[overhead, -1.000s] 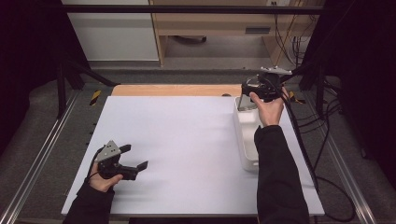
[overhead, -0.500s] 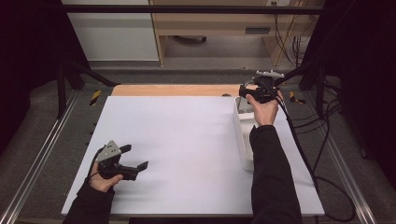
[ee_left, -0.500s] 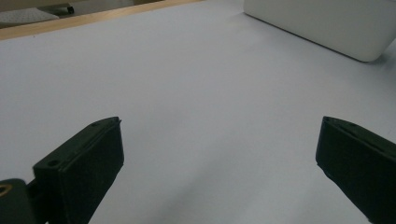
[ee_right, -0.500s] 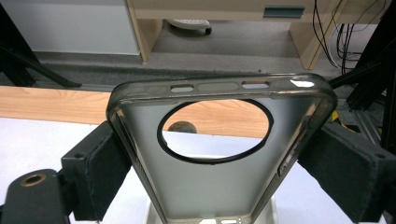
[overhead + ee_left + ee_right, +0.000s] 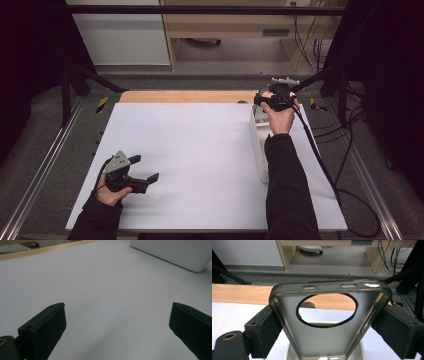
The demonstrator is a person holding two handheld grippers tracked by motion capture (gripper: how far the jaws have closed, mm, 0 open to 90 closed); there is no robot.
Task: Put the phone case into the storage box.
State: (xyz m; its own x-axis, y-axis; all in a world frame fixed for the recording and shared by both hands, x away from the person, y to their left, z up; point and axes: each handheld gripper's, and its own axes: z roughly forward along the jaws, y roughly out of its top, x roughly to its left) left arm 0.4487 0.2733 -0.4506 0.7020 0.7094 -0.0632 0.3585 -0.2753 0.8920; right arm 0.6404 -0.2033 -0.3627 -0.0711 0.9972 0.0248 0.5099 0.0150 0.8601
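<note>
White table (image 5: 200,150) | right gripper (image 5: 327,322) jaws clamp phone case (image 5: 329,340) upright, camera hole up | left gripper (image 5: 117,327) jaws agape

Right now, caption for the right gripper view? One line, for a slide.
Right gripper clamps a translucent phone case by its sides above a white tray.

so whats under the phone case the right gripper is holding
Directly below the phone case sits the white tray, on the table. The case and the right gripper cover the tray's inside, so its contents are hidden.
</note>
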